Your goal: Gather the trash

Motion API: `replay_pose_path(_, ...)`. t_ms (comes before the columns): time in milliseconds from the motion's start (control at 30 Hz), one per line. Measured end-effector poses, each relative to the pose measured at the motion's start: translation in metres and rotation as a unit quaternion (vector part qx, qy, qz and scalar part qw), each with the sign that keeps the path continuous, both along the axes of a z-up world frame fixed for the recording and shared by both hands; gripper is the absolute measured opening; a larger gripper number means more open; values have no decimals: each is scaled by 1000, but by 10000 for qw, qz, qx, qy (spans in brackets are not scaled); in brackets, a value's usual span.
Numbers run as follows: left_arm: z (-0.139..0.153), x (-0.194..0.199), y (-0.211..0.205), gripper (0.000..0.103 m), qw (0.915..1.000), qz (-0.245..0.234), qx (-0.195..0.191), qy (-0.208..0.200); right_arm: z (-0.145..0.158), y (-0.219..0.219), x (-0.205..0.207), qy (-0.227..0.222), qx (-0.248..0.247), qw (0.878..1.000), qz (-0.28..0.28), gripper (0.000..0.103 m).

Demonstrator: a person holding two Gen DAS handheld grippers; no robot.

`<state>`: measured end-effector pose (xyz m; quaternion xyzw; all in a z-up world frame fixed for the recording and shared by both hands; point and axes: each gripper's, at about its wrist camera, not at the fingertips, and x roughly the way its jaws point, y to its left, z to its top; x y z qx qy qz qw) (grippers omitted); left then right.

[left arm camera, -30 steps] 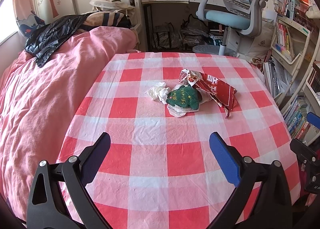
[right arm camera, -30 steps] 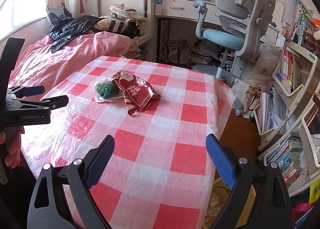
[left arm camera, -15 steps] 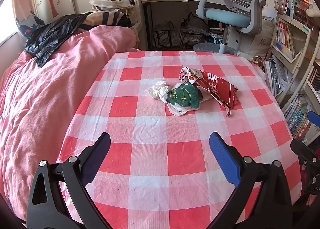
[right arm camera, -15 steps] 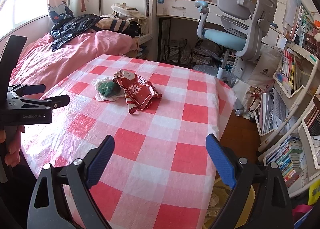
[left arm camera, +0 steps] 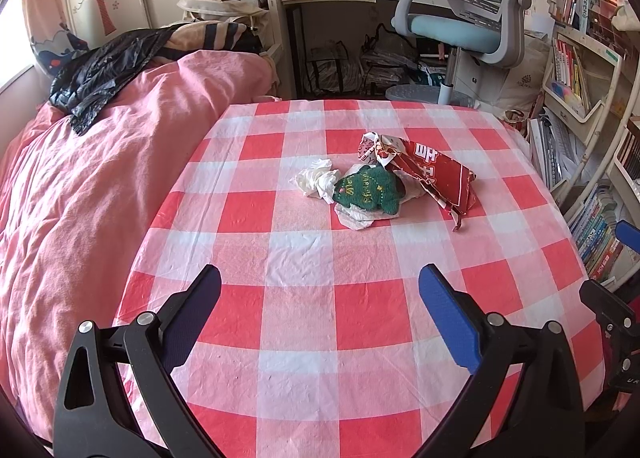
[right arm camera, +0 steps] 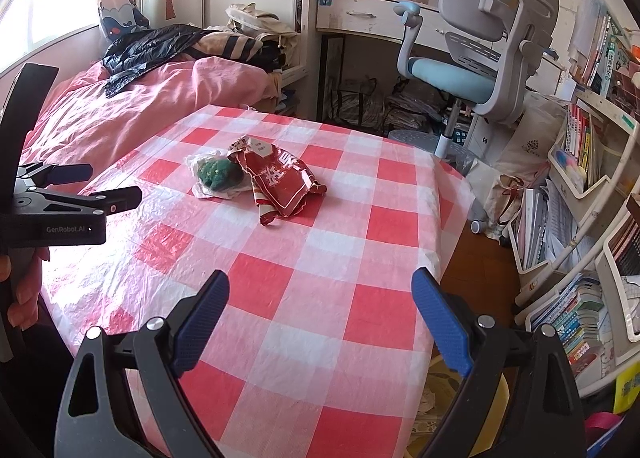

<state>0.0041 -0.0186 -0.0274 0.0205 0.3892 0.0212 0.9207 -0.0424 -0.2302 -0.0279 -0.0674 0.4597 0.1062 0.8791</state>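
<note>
Nothing is collected yet: red wrapper point(left arm camera: 434, 174), green packet point(left arm camera: 368, 190) and crumpled tissue point(left arm camera: 316, 182) lie heaped on the bench point(left arm camera: 320, 298), ahead of both gaping, empty tools: left tool point(left arm camera: 320, 298), right tool point(right arm camera: 320, 298).

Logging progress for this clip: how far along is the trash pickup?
Nothing looks done yet. The red wrapper, green wrapper and crumpled tissue all lie together mid-table on the checked cloth. Nothing is in hand: left tongs and right tongs are both open and empty, short of the pile. All three pieces remain to collect.
</note>
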Motion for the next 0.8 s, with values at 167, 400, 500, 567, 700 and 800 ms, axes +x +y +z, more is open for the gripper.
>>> replay_pose_path(167,0,0,0,95,10000,-4,6,4,-1,1,-1,1,-16,10000,28,89)
replay_pose_path(400,-1,-1,0,95,10000,-5,11,10,-1,2,-1,3,-21,10000,29,89)
replay_pose_path(500,-1,0,0,95,10000,-6,11,12,-1,2,-1,2,-22,10000,32,89)
replay_pose_path(567,-1,-1,0,95,10000,-8,12,14,-1,2,-1,3,-25,10000,33,89)
replay_pose_path(700,-1,-1,-1,95,10000,-9,18,19,-1,2,-1,3,-28,10000,39,89)
replay_pose_path(800,-1,-1,-1,95,10000,-7,14,19,-2,3,-1,8,-35,10000,42,89)
